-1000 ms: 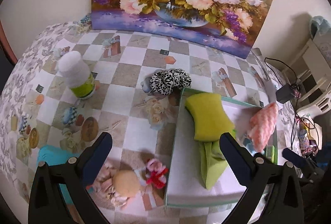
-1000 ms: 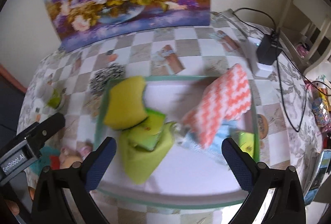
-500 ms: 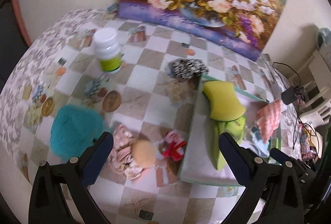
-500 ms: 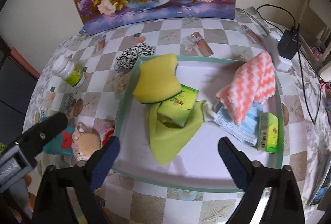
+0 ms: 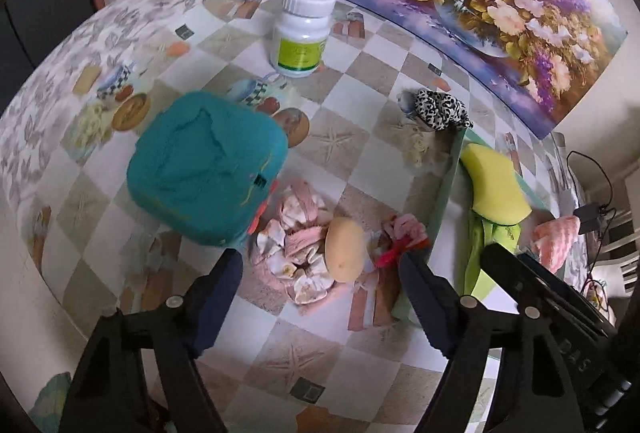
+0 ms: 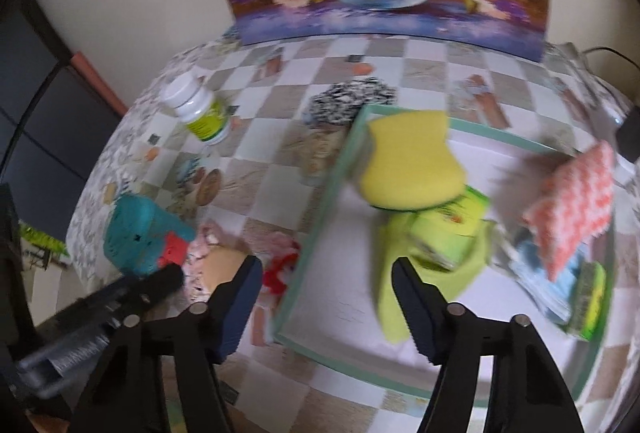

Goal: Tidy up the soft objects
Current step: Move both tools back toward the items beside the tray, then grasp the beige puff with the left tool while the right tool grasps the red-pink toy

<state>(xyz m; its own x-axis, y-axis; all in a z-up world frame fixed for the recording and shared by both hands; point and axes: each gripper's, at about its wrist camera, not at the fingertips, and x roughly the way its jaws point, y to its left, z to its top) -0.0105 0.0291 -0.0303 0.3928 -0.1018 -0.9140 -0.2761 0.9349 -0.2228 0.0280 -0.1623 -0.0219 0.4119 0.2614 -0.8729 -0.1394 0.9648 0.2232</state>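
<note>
From left to right we count one teal pouch [image 5: 208, 169], one pale pink scrunchie [image 5: 296, 245], one tan sponge puff [image 5: 346, 249] and one red-and-pink scrunchie [image 5: 402, 237] on the checked table [image 5: 348, 81]; our left gripper [image 5: 320, 297] hovers above them with jaws spread wide and empty, the puff lying just ahead between its tips; further right, one green-rimmed tray [image 6: 320, 233] holds one yellow sponge [image 6: 412, 165] and one coral cloth [image 6: 576, 209]; our right gripper [image 6: 326, 309] hangs agape over the tray's left rim, holding nothing.
</note>
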